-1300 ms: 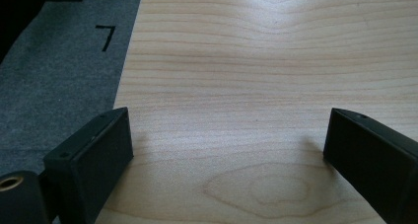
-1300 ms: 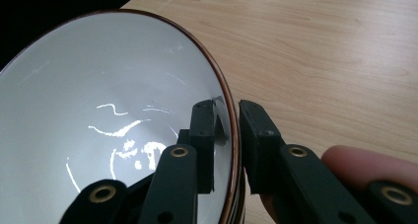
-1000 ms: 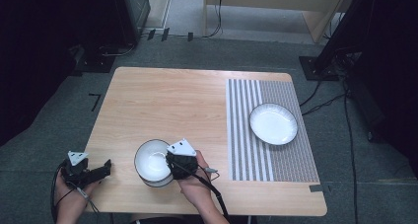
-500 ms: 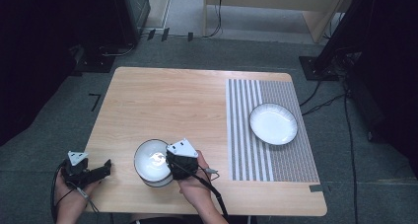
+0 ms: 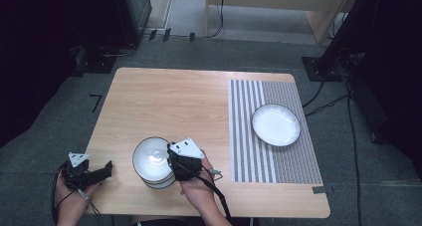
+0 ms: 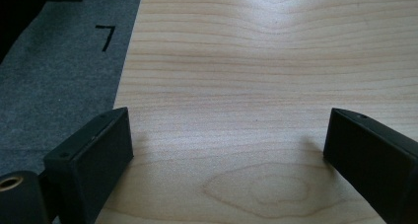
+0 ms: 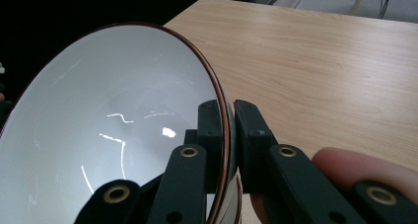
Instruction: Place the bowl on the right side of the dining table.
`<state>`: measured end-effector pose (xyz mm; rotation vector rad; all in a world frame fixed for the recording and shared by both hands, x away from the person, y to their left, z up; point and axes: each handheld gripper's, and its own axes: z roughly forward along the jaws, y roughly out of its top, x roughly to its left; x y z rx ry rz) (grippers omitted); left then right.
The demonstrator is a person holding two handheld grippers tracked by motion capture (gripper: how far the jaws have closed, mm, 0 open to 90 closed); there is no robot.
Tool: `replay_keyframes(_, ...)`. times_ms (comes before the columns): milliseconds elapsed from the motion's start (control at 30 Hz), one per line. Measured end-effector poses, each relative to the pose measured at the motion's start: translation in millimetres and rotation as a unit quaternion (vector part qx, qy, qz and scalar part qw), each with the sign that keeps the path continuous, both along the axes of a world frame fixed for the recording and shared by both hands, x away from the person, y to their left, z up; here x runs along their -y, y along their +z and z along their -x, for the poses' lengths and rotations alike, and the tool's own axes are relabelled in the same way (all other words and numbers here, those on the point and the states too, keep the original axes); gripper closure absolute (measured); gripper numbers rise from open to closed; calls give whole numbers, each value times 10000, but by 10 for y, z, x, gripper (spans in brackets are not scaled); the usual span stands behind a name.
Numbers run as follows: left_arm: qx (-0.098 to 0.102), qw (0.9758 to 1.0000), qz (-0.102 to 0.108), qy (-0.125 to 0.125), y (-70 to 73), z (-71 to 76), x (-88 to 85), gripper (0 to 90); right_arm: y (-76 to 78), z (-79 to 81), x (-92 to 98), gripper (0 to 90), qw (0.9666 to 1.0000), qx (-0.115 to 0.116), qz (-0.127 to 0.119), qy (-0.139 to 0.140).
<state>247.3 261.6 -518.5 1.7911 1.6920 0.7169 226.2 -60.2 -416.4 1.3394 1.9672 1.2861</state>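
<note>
Bowl (image 7: 113, 150) rim pinched by right gripper (image 7: 227, 130); plate (image 5: 275, 125) apart.

lab: black stands (image 5: 343, 42), floor cables (image 5: 318, 104)

You see a light wooden worktop (image 5: 174, 101), a striped mat (image 5: 249, 136) on its right side, a white plate (image 5: 275, 125) on the mat, white bowls (image 5: 152, 161) stacked near your edge

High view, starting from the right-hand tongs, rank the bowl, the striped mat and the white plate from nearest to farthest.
From the right tongs:
1. Bowl, clamped at its rim, near the table's front edge.
2. Striped mat, off to the right.
3. White plate, farther right, lying on the mat.
</note>
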Motion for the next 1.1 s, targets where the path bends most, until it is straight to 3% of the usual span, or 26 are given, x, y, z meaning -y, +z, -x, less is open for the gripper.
replay_keyframes(1100, 0, 10000, -5, -1, 0, -6, 0, 42, 207, 63, 334, 838, 9997, 136, -200, -107)
